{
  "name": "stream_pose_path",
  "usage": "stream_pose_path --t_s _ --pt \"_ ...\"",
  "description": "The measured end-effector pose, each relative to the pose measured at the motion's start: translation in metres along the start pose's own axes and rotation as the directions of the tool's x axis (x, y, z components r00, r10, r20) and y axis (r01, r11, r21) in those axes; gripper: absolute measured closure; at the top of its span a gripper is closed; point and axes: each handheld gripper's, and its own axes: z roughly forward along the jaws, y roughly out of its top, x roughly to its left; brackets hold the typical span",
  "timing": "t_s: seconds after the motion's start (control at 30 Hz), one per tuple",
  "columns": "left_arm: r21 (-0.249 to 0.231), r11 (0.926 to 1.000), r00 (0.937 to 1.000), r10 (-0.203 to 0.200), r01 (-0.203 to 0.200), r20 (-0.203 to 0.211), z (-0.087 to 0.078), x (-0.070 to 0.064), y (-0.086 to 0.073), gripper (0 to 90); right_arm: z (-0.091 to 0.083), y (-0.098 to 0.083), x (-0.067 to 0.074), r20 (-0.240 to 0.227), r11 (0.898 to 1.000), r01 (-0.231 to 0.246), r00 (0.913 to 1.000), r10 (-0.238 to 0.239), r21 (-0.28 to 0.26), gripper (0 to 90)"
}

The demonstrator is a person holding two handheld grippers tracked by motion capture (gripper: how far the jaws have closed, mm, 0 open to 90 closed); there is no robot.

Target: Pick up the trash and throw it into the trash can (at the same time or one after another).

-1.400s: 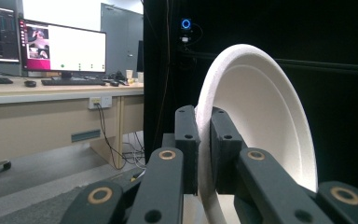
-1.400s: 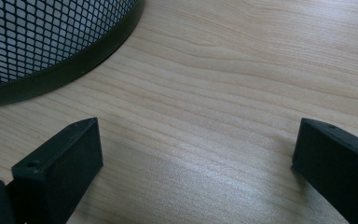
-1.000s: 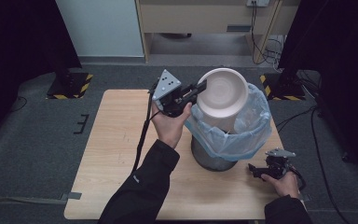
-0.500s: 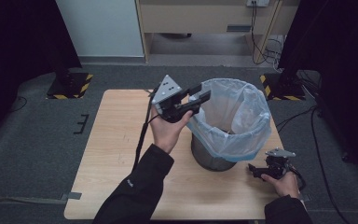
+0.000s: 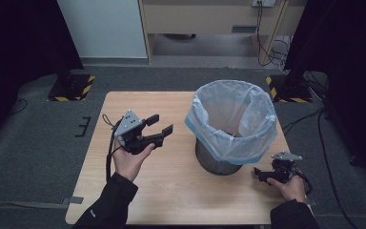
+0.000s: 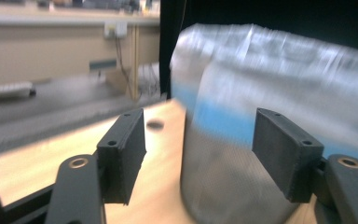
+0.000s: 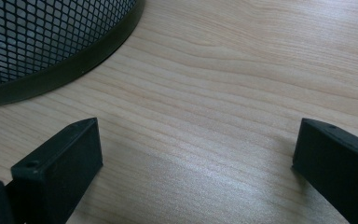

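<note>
Your left tongs just opened, empty — the plate's gone into the bin; right tongs rest open — drop done.

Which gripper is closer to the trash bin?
The right gripper, on the table just beside the trash bin base. The left gripper hangs open farther off on its other side.

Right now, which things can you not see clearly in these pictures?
- Inside of the bin: high view, the plastic bag folds hide all but a dark patch.
- Bin and bag: left gripper view, blurred.
- Right gripper: high view, small; the hand covers part.
- Bin top: right gripper view, cut off by the edge.
</note>
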Motion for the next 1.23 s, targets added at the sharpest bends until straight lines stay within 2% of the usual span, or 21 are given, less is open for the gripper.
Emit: stream_pose_path --t_s 0.03,0.07,0.1,0.13,0.17,0.23,0.27,0.3,0.33,0.47,0.53,0.63,0.67,0.7,0.77,0.8,0.83,0.87,0.9,0.97,1.23 --pt "0.034 0.9992 0.9998 -0.019 0.019 -0.005 -0.003 0.004 -0.014 32.4 0.0 0.0 0.0 -0.001 1.0 0.0 1.0 0.0 0.001 1.6" --pt "0.034 0.9992 0.9998 -0.019 0.019 -0.005 -0.003 0.004 -0.014 31.4 0.0 0.0 0.0 0.0 1.0 0.0 1.0 0.0 -0.001 1.6" --pt "0.076 0.9965 0.9994 -0.035 0.036 -0.005 -0.005 0.008 -0.028 30.8 0.0 0.0 0.0 -0.001 1.0 0.001 1.0 -0.001 0.001 1.6" --pt "0.076 0.9965 0.9994 -0.035 0.036 -0.005 -0.005 0.008 -0.028 30.2 0.0 0.0 0.0 0.0 1.0 0.0 1.0 0.0 -0.001 1.6" --pt "0.128 0.9907 0.9989 -0.045 0.046 -0.011 -0.005 0.012 -0.042 29.2 0.0 0.0 0.0 -0.001 1.0 0.001 1.0 -0.001 0.001 1.6" --pt "0.177 0.9827 0.9984 -0.051 0.054 -0.022 -0.007 0.016 -0.057 28.2 0.0 0.0 0.0 0.0 1.0 0.0 1.0 0.0 -0.001 1.6" --pt "0.177 0.9827 0.9984 -0.051 0.054 -0.022 -0.007 0.016 -0.057 27.1 0.0 0.0 0.0 0.0 1.0 0.0 1.0 0.0 -0.001 1.6" --pt "0.206 0.9767 0.9981 -0.056 0.06 -0.026 -0.008 0.018 -0.064 27.1 0.0 0.0 0.0 -0.001 1.0 0.0 1.0 0.0 0.001 1.6" --pt "0.263 0.9619 0.9971 -0.067 0.074 -0.036 -0.01 0.024 -0.08 25.6 0.0 0.0 0.0 0.0 1.0 0.0 1.0 0.0 0.0 1.6" --pt "0.358 0.9274 0.9937 -0.089 0.108 -0.069 -0.013 0.039 -0.113 23.1 0.0 0.0 0.0 -0.001 1.0 0.001 1.0 -0.001 0.001 1.6" --pt "0.406 0.9044 0.9902 -0.099 0.131 -0.098 -0.015 0.048 -0.124 22.7 0.0 0.0 0.0 -0.001 1.0 0.001 1.0 -0.001 0.001 1.6" --pt "0.458 0.8756 0.9857 -0.104 0.154 -0.133 -0.016 0.06 -0.136 20.6 0.0 0.0 0.0 -0.001 1.0 0.0 1.0 0.0 0.001 1.6" --pt "0.458 0.8756 0.9857 -0.104 0.154 -0.133 -0.016 0.06 -0.136 20.4 0.0 0.0 0.0 0.0 1.0 0.0 1.0 0.0 -0.001 1.6" --pt "0.482 0.8627 0.9835 -0.086 0.154 -0.159 -0.017 0.065 -0.142 20.1 0.0 0.0 0.0 -0.001 1.0 0.0 1.0 0.0 0.001 1.6" --pt "0.519 0.8452 0.9832 -0.037 0.127 -0.179 -0.018 0.069 -0.146 19.0 0.0 0.0 0.0 0.0 1.0 0.0 1.0 0.0 0.0 1.6" --pt "0.519 0.8452 0.9832 -0.037 0.127 -0.179 -0.018 0.069 -0.146 18.5 0.0 0.0 0.0 0.0 1.0 0.001 1.0 -0.001 0.0 1.6" --pt "0.54 0.8322 0.9795 -0.016 0.124 -0.201 -0.021 0.072 -0.149 18.4 0.0 0.0 0.0 0.0 1.0 0.0 1.0 0.0 0.001 1.6" --pt "0.54 0.8322 0.9795 -0.016 0.124 -0.201 -0.021 0.072 -0.149 17.9 0.0 0.0 0.0 0.0 1.0 0.0 1.0 0.0 0.001 1.6" --pt "0.557 0.8204 0.9748 -0.003 0.13 -0.223 -0.024 0.073 -0.151 17.3 0.0 0.0 0.0 0.0 1.0 0.001 1.0 -0.001 0.0 1.6" --pt "0.58 0.803 0.9709 0.007 0.137 -0.24 -0.025 0.075 -0.152 15.7 0.0 0.0 0.0 0.0 1.0 0.001 1.0 -0.001 0.0 1.6" --pt "0.596 0.7851 0.959 0.008 0.169 -0.283 -0.029 0.083 -0.158 14.2 0.0 0.0 0.002 0.004 1.0 -0.007 1.0 0.007 0.001 1.6"
